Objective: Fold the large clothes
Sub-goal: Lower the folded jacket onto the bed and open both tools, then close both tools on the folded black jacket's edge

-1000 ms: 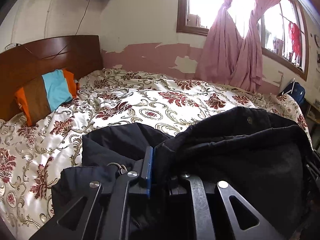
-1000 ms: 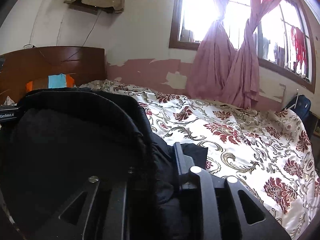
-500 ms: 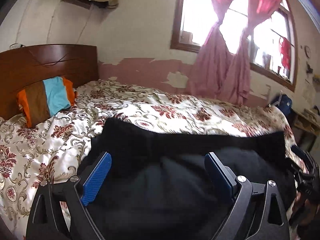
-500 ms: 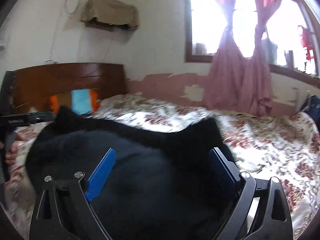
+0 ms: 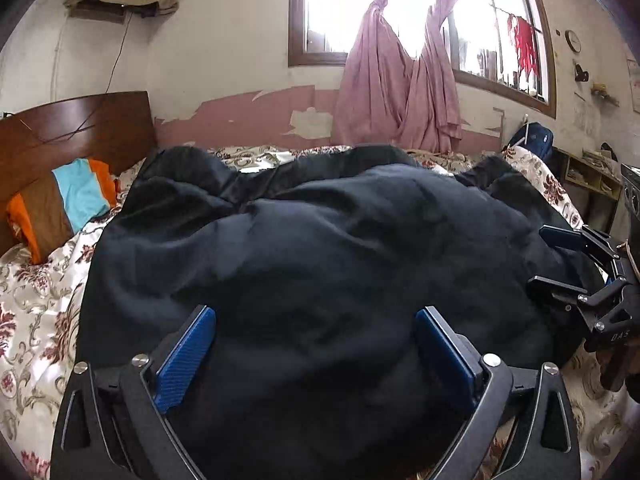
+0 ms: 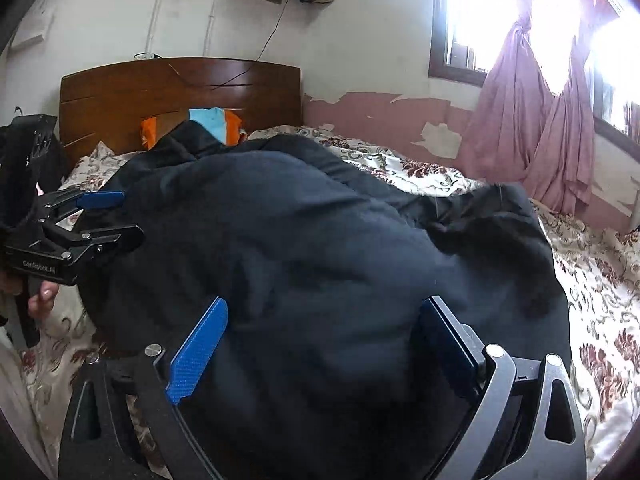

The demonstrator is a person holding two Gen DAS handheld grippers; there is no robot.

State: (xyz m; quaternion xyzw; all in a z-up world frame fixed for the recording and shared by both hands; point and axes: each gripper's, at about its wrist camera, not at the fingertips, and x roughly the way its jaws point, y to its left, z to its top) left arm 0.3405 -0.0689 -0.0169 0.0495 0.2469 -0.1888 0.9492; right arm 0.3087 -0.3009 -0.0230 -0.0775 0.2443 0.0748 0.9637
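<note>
A large black garment (image 5: 320, 248) is shown lying bunched on the bed (image 5: 36, 320), over a floral bedspread (image 6: 600, 280). The left gripper (image 5: 316, 344) is seen with its jaws opening; cloth lies between the blue pads (image 5: 184, 360), which are not pressed on it. The right gripper (image 6: 324, 344) is likewise opening, released, with cloth between its pads. A striped pillow (image 5: 60, 200) is seen against the wooden headboard (image 6: 180, 88), and pink curtains (image 5: 396, 92) are knotted at the window (image 5: 320, 12).
</note>
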